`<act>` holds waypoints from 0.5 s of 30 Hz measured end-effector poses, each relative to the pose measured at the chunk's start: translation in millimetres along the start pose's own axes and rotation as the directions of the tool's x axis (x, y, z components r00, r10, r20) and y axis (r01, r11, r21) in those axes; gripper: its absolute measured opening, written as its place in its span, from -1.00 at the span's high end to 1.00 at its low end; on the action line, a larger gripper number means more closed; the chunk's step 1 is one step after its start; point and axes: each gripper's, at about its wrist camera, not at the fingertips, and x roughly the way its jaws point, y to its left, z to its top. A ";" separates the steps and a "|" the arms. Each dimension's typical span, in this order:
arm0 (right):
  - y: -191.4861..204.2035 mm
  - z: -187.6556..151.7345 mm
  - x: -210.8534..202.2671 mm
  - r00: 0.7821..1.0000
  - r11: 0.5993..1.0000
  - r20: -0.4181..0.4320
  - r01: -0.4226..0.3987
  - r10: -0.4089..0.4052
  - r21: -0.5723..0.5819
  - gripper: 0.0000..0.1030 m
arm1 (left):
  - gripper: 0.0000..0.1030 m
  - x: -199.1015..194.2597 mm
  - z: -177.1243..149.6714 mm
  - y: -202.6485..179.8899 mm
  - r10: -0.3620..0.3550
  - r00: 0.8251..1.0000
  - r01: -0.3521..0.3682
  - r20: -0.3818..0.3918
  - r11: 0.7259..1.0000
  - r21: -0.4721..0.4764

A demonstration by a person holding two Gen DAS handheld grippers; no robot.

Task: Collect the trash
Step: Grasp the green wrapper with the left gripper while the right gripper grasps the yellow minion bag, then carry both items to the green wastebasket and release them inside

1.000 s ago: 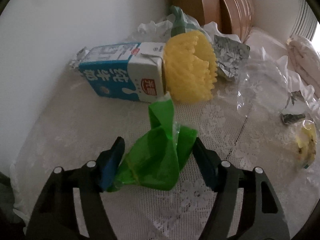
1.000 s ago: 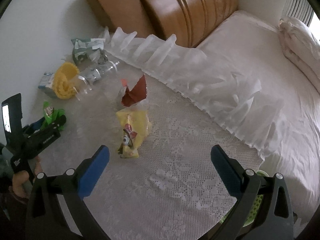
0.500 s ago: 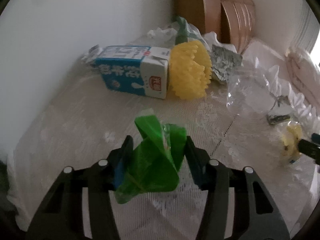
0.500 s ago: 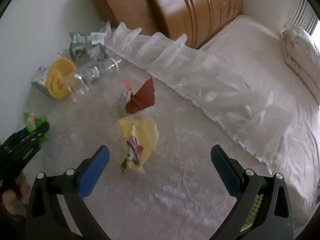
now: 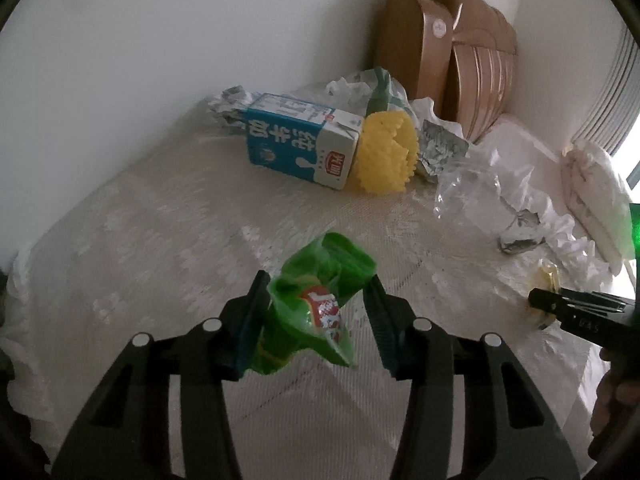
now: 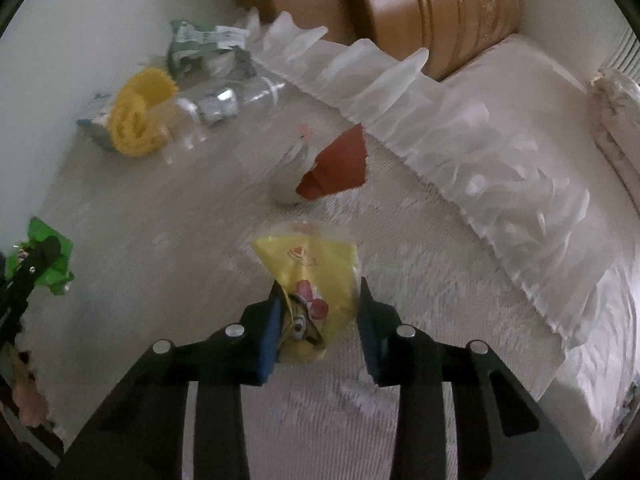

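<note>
Left wrist: left tongs (image 5: 318, 300) just narrowed, now clamped on green wrapper (image 5: 316, 308), raised clear of bed (image 5: 140, 248); ready for binning.

Right wrist: right tongs (image 6: 318, 312), wide a second ago, just closed around yellow snack bag (image 6: 316, 280) lying on bed; lifting next.

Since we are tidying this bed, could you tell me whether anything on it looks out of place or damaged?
Yes: rubbish is strewn over the lace bedspread. A milk carton lies on its side by the wall, beside a yellow foam sleeve, crumpled foil and a flattened clear bottle. A torn red wrapper lies mid-bed.
</note>
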 end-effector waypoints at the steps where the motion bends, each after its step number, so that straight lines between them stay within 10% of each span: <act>1: -0.2 -3.4 -4.4 1.000 1.000 0.008 -0.006 0.006 -0.007 0.33 | 0.08 -4.4 -2.2 -0.1 -0.001 1.000 0.001 0.003 1.000 0.000; 15: -59.0 -62.9 -82.6 0.997 0.999 0.065 -0.040 0.041 -0.014 0.34 | 0.08 -72.4 -25.6 -56.3 -0.093 0.995 0.092 0.033 0.995 0.047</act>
